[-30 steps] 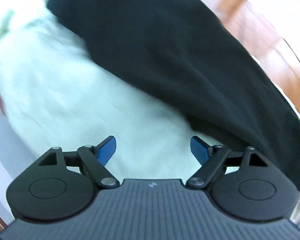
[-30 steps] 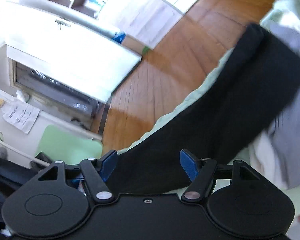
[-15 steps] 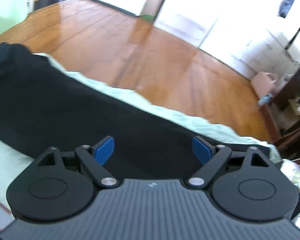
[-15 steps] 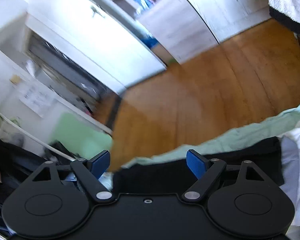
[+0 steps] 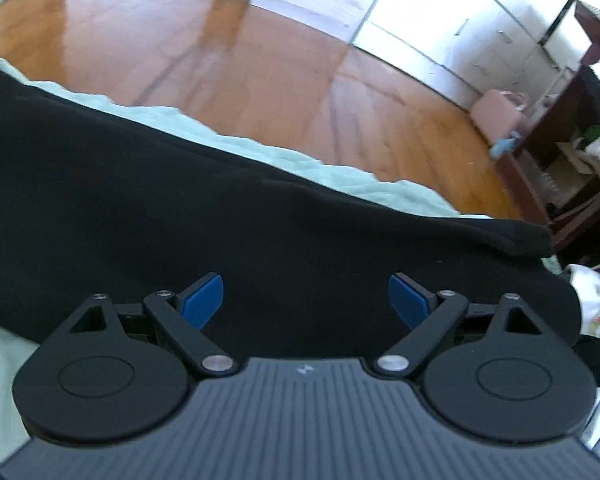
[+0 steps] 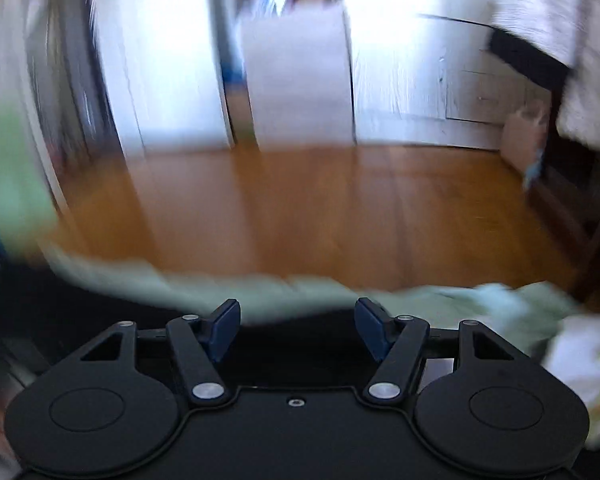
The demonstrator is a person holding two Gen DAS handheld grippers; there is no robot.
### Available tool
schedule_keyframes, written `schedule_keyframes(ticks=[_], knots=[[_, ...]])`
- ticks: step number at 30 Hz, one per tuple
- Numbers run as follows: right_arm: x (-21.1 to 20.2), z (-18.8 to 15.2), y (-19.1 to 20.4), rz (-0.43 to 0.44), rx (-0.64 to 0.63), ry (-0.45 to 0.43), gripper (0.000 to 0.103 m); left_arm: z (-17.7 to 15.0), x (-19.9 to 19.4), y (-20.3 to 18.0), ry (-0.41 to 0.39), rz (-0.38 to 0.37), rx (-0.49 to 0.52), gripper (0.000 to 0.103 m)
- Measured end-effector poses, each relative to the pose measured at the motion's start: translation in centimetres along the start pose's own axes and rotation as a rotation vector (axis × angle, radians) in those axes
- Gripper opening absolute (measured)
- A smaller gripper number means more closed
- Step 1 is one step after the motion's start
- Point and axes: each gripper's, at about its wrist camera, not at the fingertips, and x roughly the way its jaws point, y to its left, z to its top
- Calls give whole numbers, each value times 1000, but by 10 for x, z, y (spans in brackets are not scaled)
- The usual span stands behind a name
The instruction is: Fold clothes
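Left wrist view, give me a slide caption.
Open left gripper above black garment on pale green bedding.

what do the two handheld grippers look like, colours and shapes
Both have matte black linkage arms on round black discs with silver pivot pins and blue pads on the jaws. The left gripper has a ribbed grey body with a small white logo; the right gripper has a smooth black body with a central screw.
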Motion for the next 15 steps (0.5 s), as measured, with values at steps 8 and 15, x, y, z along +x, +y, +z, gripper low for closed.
schedule_keyframes(ticks=[8,15], knots=[[71,-9,5,-101,-315,194,71,-1,42,-11,59,-23,-31,90],[92,18,-39,217,-87,153,14,39,56,28,13,87,-57,91]])
